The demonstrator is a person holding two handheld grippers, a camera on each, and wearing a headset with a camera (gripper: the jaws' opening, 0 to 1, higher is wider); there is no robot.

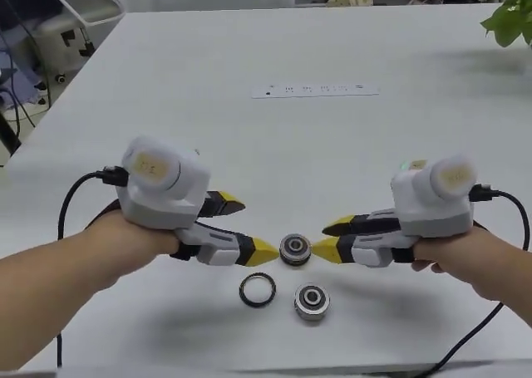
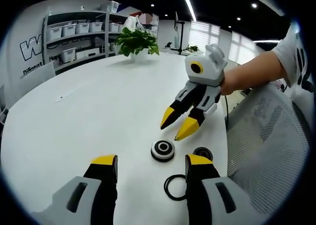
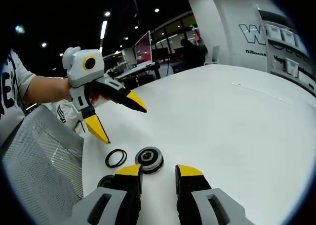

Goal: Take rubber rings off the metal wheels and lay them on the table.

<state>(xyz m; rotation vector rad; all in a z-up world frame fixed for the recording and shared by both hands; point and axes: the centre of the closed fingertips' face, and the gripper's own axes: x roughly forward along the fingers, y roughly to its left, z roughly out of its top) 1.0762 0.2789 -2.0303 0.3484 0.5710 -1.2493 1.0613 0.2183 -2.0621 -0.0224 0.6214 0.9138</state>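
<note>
The left tool [image 1: 253,226] and right tool [image 1: 324,237], both spread and empty, flank the wheel [image 1: 295,249] on the table [image 1: 249,145]; its rubber looks still on. A loose ring [image 1: 258,290] lies nearer. Best: one clamps the metal sides, the other hooks and peels the rubber.

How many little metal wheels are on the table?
2. One wheel lies between the left gripper and right gripper; the second wheel lies nearer the person, beside the loose rubber ring.
</note>
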